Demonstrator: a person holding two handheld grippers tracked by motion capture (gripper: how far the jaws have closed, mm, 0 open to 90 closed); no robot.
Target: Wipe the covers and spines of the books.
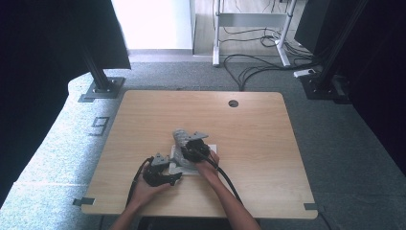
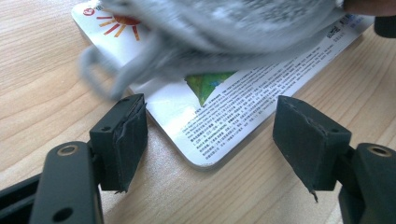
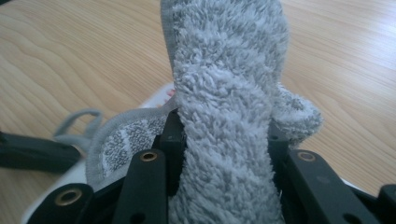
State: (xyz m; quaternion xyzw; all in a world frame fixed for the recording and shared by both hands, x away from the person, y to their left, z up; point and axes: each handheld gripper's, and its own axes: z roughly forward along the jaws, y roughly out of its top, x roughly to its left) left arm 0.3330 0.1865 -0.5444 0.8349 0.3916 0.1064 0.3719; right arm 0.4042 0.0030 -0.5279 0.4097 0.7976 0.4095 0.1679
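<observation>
the right gripper [image 3: 224,154] is pinching the soft, floppy cloth [image 3: 229,84] mid-fold; the left gripper [image 2: 210,135] is hovering, fingers spread, by the stiff card [image 2: 243,107].

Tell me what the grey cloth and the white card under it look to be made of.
Grey cloth: looks like terry or microfibre, matt, with fuzzy looped pile and a stitched hem. White card: probably laminated card or thin plastic; smooth, slightly glossy, printed, with rounded corners. Table: wood-grain laminate, apparently.

The cloth [image 3: 224,93] is grey, soft and fluffy. The card [image 2: 224,116] under it looks smooth and shiny. The worktop [image 1: 143,120] is pale, smooth wood.
</observation>
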